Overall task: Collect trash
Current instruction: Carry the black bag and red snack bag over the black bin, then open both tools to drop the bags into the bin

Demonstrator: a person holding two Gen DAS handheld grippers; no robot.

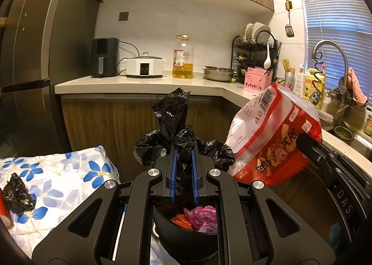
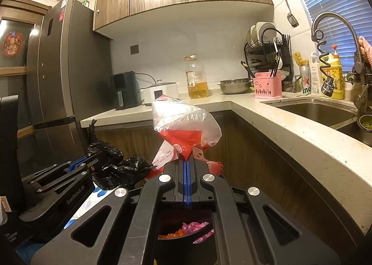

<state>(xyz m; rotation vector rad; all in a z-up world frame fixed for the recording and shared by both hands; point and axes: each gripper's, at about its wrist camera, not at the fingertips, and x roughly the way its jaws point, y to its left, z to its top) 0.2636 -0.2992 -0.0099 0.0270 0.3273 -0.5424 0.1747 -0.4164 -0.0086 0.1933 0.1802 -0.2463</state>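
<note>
My left gripper [image 1: 183, 151] is shut on a crumpled black plastic bag [image 1: 173, 111], held up above a black trash bin [image 1: 183, 234] that holds pink and orange wrappers [image 1: 201, 215]. My right gripper [image 2: 187, 160] is shut on a red and clear snack bag [image 2: 183, 123], held above the same bin [image 2: 181, 244]. The snack bag also shows at the right of the left wrist view [image 1: 274, 134], beside the black bag. The left gripper and black bag show in the right wrist view [image 2: 111, 167]. A second crumpled black bag [image 1: 18, 193] lies on the floral cloth.
A floral cloth [image 1: 58, 172] covers a surface at the left. The counter [image 1: 139, 83] carries an air fryer, cooker, oil bottle [image 1: 183, 58], steel bowl and dish rack. The sink [image 2: 320, 111] and tap are right. A tall fridge [image 2: 60, 74] stands left.
</note>
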